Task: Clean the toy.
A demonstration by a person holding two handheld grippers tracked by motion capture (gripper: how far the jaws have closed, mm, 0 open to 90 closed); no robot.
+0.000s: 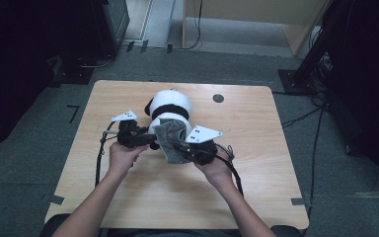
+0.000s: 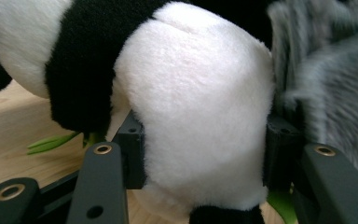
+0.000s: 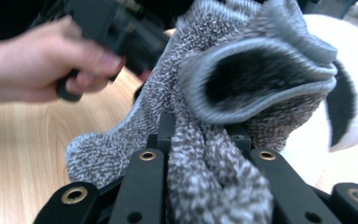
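A black-and-white panda plush lies mid-table on the wooden table. My left gripper comes in from the left. In the left gripper view it is shut on a white, rounded part of the panda, whose fur bulges between the pads. My right gripper is shut on a grey knitted sock-like piece held against the panda's near side. In the right gripper view the knit runs up from between the jaws, its mouth open toward the camera, with the panda behind it.
A small dark round mark sits on the table's far side. Green plush leaves lie under the panda. Cables trail from both grippers toward the near edge. Black stands and a wooden unit stand on the floor beyond.
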